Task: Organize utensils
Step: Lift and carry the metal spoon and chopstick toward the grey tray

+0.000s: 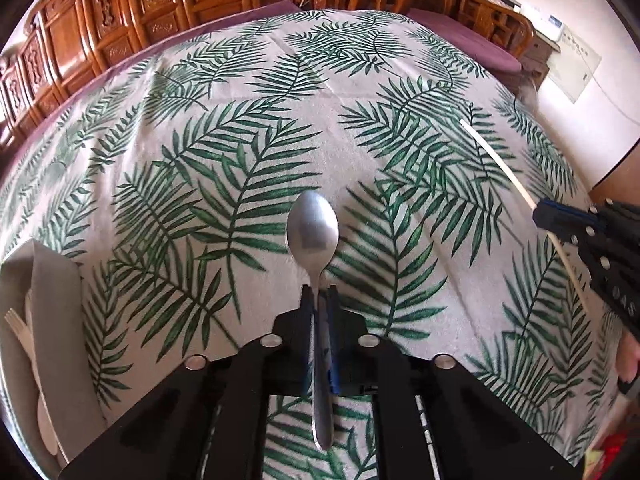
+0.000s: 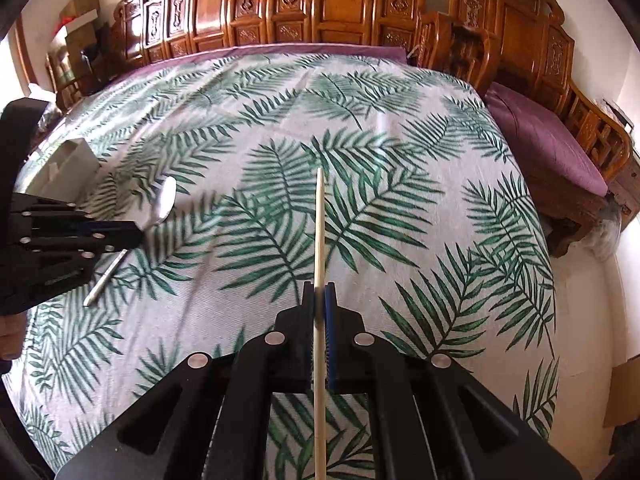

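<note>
Spoon (image 1: 313, 232) handle sits clenched between the pads of the left gripper (image 1: 319, 292) at the bottom centre of the left wrist view, bowl pointing up the frame over the leaf-print tablecloth (image 1: 224, 92). In the right wrist view the right gripper (image 2: 319, 290) is likewise clamped on a pale chopstick (image 2: 319, 216), which runs straight up the middle of the frame and also trails back under the camera.

Further out, at the lower left edge of the left view, a grey utensil tray (image 1: 48, 280) holds a wooden fork (image 1: 18, 322) and other pale pieces; the right view shows the same tray at its left side, behind the left gripper.

At the far edge stand carved wooden panels (image 2: 328, 0) and a bench with a purple cushion (image 2: 548, 140).

Judging the risks: both grips are narrow pinches on thin, smooth shafts, so either utensil could pivot or slip if swung quickly. The long chopstick could also snag the tray wall or knock the fork when lowered, and the two grippers may collide if both head for the tray together.
</note>
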